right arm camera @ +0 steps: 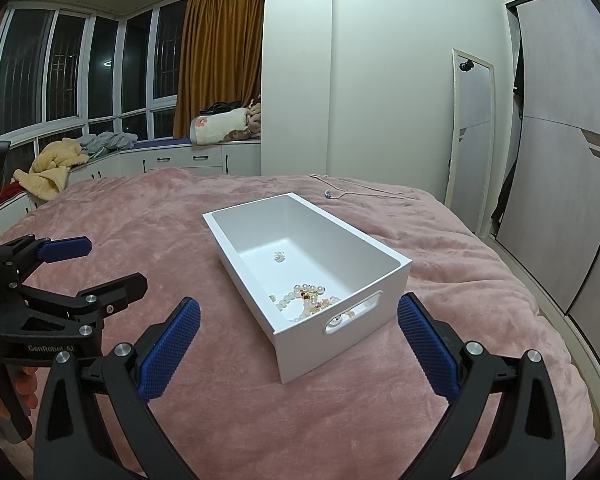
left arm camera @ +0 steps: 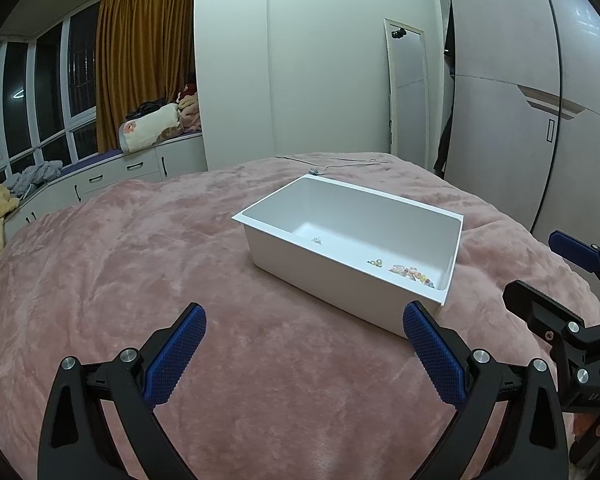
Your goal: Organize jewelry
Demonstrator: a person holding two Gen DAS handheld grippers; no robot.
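Left wrist view showed the left claw (left arm camera: 304, 354) with its blue pads (left arm camera: 176, 354) wide apart, holding nothing, low over the pink bed cover (left arm camera: 140, 264). Right wrist view showed the right claw (right arm camera: 298, 346) likewise spread and empty, just short of the near end of the one white bin (right arm camera: 256, 264). Bin sat on the bed, near the middle, with one handle slot in its near wall. Inside it: one pearl strand (right arm camera: 304, 298) tangled with small coloured pieces in the near end, and one small clear piece (right arm camera: 279, 257) lying apart towards the middle; exact number of small pieces could not be told. One thin chain necklace (right arm camera: 356, 190) lay stretched on the cover beyond the far end of the bin, apart from it. Judged step: between picks, most jewelry already binned, chain outstanding. Next move would likely call for reaching past the bin to the far side, closing the pads on the thin chain where it bunches at the pendent end, and pressing lightly, since the plush cover gives and the chain may slip.
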